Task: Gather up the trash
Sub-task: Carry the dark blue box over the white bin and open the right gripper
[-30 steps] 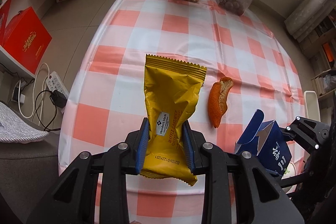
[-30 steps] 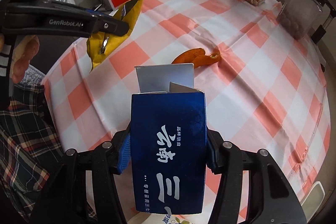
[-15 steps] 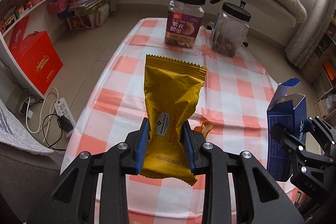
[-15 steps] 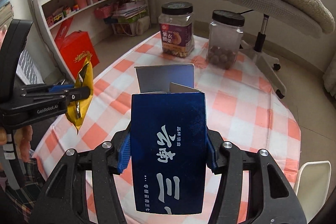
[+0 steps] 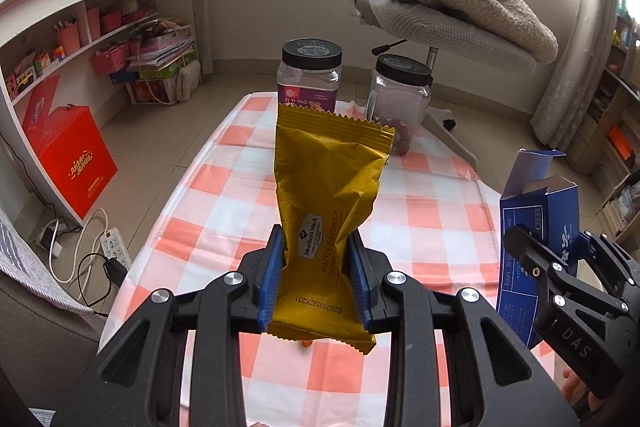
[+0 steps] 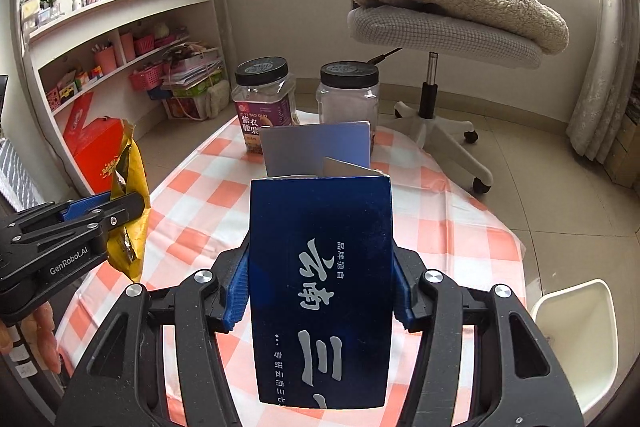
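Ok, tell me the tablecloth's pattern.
The tablecloth is an orange-pink and white check, clearest in the left wrist view.

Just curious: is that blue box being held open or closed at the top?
Open. The blue box has its top flap standing up, unfolded, above the right hand-held gripper.

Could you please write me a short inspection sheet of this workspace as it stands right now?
Surface: checked tablecloth.
Job's things: yellow wrapper and blue carton, flap open, both held in the air; white bin at right.
Clutter: two black-lidded jars at the far edge.
Grippers: left gripper shut on the wrapper; right gripper shut on the carton.
Cables: power strip with leads on the floor.
Surroundings: shelves, office chair.
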Demonstrator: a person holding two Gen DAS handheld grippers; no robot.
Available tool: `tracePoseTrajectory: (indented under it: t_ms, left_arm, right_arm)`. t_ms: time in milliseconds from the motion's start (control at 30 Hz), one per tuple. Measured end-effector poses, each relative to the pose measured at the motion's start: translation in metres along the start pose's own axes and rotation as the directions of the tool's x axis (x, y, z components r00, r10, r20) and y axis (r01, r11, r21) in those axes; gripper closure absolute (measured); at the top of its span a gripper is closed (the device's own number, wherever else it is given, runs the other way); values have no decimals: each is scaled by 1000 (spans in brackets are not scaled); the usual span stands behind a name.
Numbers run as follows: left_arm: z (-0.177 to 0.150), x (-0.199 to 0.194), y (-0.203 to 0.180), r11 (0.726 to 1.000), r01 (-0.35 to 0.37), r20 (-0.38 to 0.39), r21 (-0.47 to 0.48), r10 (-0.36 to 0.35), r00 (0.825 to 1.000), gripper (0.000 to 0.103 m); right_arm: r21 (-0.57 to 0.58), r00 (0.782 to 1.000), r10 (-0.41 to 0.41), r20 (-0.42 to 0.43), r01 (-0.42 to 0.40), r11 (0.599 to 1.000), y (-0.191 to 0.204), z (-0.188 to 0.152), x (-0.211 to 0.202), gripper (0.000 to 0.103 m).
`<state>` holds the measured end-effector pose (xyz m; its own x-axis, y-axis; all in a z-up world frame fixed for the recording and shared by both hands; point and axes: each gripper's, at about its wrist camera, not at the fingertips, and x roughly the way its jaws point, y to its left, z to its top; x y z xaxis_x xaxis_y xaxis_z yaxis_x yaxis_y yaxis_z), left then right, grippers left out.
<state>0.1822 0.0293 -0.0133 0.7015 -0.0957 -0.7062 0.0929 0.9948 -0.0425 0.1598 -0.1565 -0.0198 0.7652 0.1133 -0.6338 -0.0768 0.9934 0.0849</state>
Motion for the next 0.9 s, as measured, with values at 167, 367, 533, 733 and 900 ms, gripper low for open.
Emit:
tracePoseTrajectory:
  t_ms: [167,367,533,733,900]
  left_arm:
    - [3,0,-22,999,38,6,8,-38,999,72]
    - [1,0,-53,996,82,7,38,-82,997,72]
    - [-4,1,-81,991,117,5,71,-118,993,72]
    - [-11,5,-107,983,144,-17,114,-143,990,72]
    - [-19,11,-125,977,157,-36,144,-153,988,72]
  right_arm:
    - [17,999,-32,17,32,999,-15,-1,-12,50]
    - [44,997,-74,30,73,996,-40,-5,-29,50]
    - [64,993,-116,36,114,991,-64,-11,-45,50]
    - [115,982,-179,54,172,978,-99,-16,-66,50]
    - [167,967,-249,53,237,957,-136,-24,-84,50]
